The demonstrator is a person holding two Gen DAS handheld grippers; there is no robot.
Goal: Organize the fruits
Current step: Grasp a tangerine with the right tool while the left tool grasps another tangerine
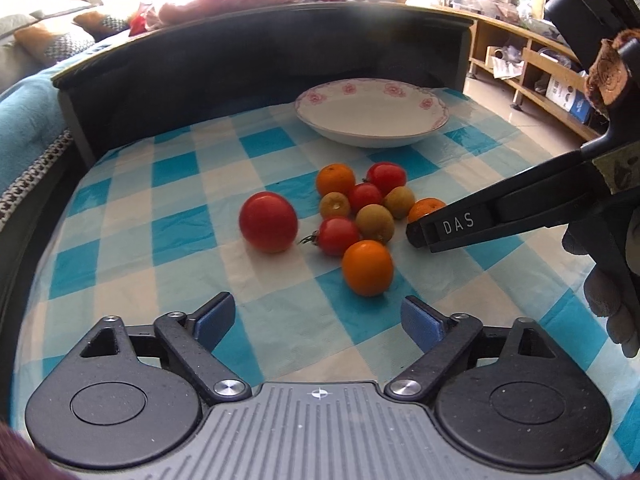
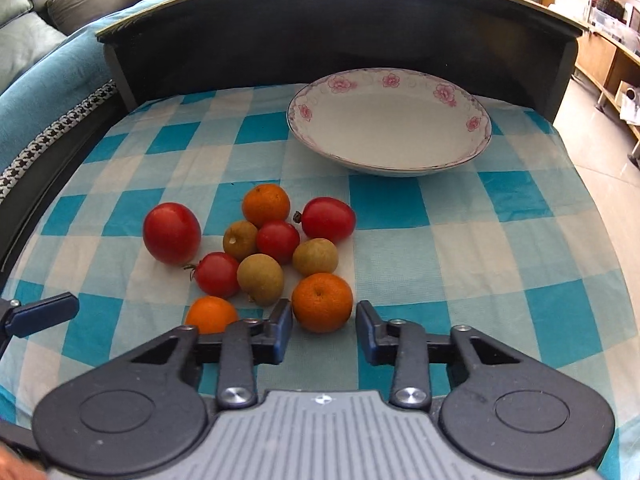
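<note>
A cluster of fruit lies on the checked cloth: a big red tomato (image 1: 268, 222) (image 2: 172, 234), smaller red tomatoes (image 2: 328, 218), brownish-green round fruits (image 2: 260, 278) and small oranges. My right gripper (image 2: 323, 313) has its pads against both sides of the nearest orange (image 2: 322, 300), which rests on the cloth. In the left wrist view the right gripper (image 1: 420, 236) reaches in from the right, half hiding that orange (image 1: 426, 207). My left gripper (image 1: 316, 316) stands open and holds nothing, just short of another orange (image 1: 368, 267). A white flowered bowl (image 1: 372, 136) (image 2: 390, 168) stands behind the fruit.
A dark raised board (image 2: 320, 20) walls off the table's far side. A teal sofa (image 2: 48, 80) is on the left. Wooden shelves (image 1: 532, 60) and tiled floor (image 2: 600, 152) lie past the right edge. A gloved hand (image 1: 612, 308) holds the right gripper.
</note>
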